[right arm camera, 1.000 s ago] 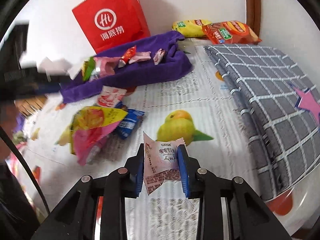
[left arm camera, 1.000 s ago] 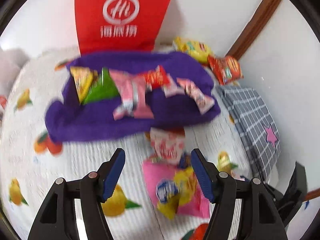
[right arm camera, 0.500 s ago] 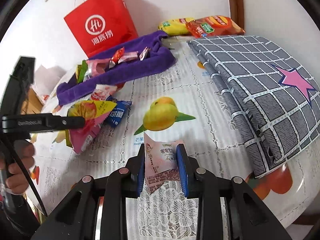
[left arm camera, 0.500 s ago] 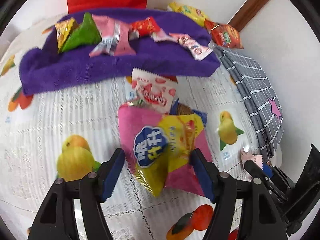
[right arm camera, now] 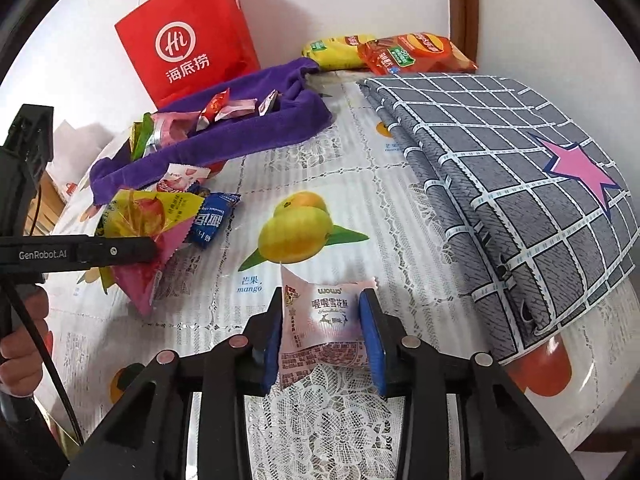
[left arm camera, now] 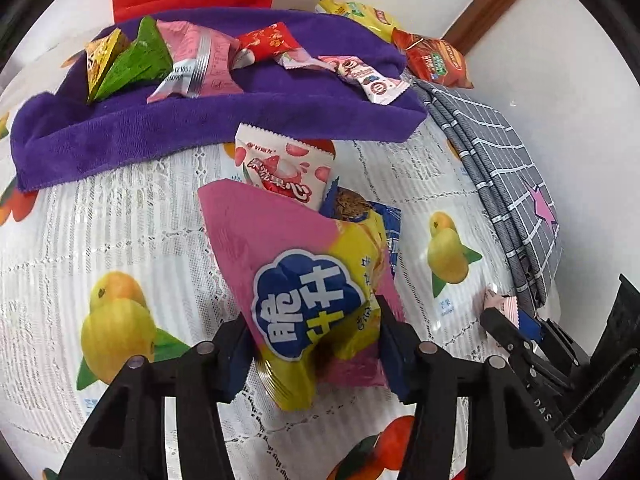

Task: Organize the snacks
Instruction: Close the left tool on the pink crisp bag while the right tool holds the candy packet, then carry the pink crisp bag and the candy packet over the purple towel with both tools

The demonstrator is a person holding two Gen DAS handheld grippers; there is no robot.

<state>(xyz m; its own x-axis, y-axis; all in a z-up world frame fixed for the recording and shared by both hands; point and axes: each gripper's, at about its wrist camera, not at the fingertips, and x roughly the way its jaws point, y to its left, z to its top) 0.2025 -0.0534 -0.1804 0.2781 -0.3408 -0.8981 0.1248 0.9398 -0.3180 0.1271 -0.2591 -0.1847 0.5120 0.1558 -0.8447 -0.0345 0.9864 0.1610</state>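
Observation:
My left gripper (left arm camera: 312, 334) is closing on a pink and yellow snack bag (left arm camera: 304, 280), and its pads squeeze the bag's lower end. Behind that bag lie a white and red strawberry packet (left arm camera: 280, 168) and a blue packet (left arm camera: 390, 232). A purple towel (left arm camera: 200, 120) further back carries several small snacks. In the right wrist view my right gripper (right arm camera: 320, 312) holds a pale pink packet (right arm camera: 324, 320) low over the tablecloth. Its jaws are opening, and the packet still spans the gap between the pads. The left gripper's finger (right arm camera: 116, 250) shows against the pink and yellow bag (right arm camera: 148, 216).
A red paper bag (right arm camera: 188, 40) stands behind the towel (right arm camera: 240, 136). Yellow and red chip bags (right arm camera: 400, 52) lie by the wall. A folded grey checked cloth (right arm camera: 520, 168) covers the right side. The fruit-print tablecloth (right arm camera: 400, 240) lies between. A person's hand (right arm camera: 20, 360) is at the left edge.
My left gripper came down over the pink and yellow bag and closed on it. My right gripper's jaws have widened a little, and the pink packet between them has spread flatter.

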